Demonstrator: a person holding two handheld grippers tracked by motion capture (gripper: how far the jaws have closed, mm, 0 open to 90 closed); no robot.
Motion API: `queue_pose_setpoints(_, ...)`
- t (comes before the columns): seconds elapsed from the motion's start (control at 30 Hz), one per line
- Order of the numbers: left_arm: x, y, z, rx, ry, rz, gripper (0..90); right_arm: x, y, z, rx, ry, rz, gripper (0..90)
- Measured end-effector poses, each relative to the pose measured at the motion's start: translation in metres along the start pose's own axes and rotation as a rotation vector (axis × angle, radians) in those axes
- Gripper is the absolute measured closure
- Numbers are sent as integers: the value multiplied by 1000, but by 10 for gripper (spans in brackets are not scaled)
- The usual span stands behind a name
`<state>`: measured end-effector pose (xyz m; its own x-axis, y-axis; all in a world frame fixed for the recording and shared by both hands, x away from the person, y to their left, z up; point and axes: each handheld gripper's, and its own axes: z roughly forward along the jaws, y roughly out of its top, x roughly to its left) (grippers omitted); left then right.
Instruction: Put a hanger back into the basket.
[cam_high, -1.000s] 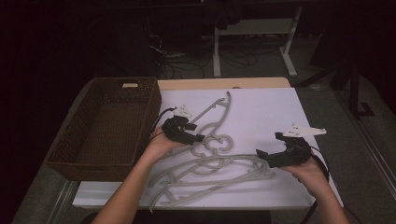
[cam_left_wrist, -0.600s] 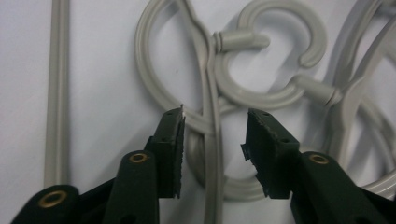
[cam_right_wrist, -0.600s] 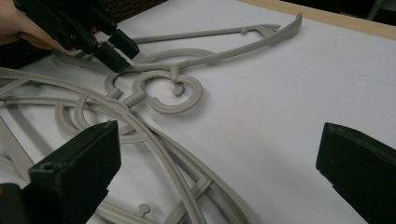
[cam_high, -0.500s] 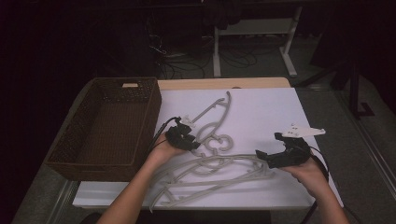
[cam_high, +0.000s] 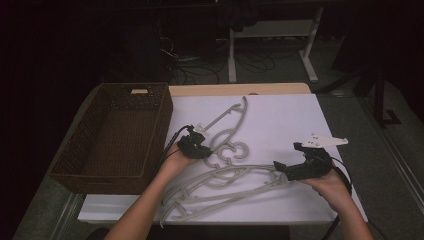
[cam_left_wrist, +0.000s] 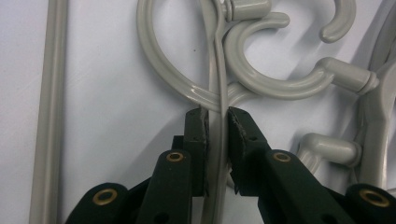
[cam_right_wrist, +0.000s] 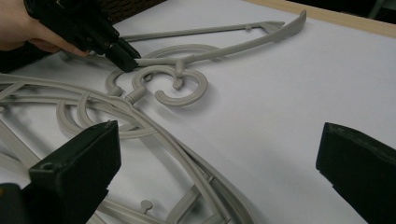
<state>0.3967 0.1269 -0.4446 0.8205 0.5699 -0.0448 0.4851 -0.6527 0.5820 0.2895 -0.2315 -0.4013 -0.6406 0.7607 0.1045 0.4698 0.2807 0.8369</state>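
Grey plastic hangers (cam_high: 227, 180) are spread over a white table (cam_high: 280, 120), with a gripper at each side of them.

At centre left of the high view, the left gripper (cam_high: 202, 151) is closed on a thin arm of the upper hanger (cam_left_wrist: 215, 93); in the left gripper view the two black jaws are pressed against either side of that grey bar, just below the tangle of hooks (cam_left_wrist: 261, 70). At lower right of the high view, the right gripper (cam_high: 280, 169) is held over the end of the lower hangers, and its jaws are seen wide apart in the right gripper view. A brown wicker basket (cam_high: 160, 125) is set at the left of the frame, beside the table's edge.
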Motion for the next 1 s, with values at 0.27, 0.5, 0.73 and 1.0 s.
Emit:
queue_pose_setpoints(0.27,-3,12,-6,-2,36,22,799,-2,0,0,-8,0,2,1)
queue_pose_setpoints(0.5,-5,26,-16,-31,48,33,800,-2,0,-1,-8,-3,6,1)
queue_pose_setpoints(0.73,2,25,-12,-44,8,-27,801,-3,0,-2,-11,-4,5,1)
queue_pose_setpoints(1.0,4,26,-17,-101,-51,-70,820,-3,0,-2,-8,-5,6,1)
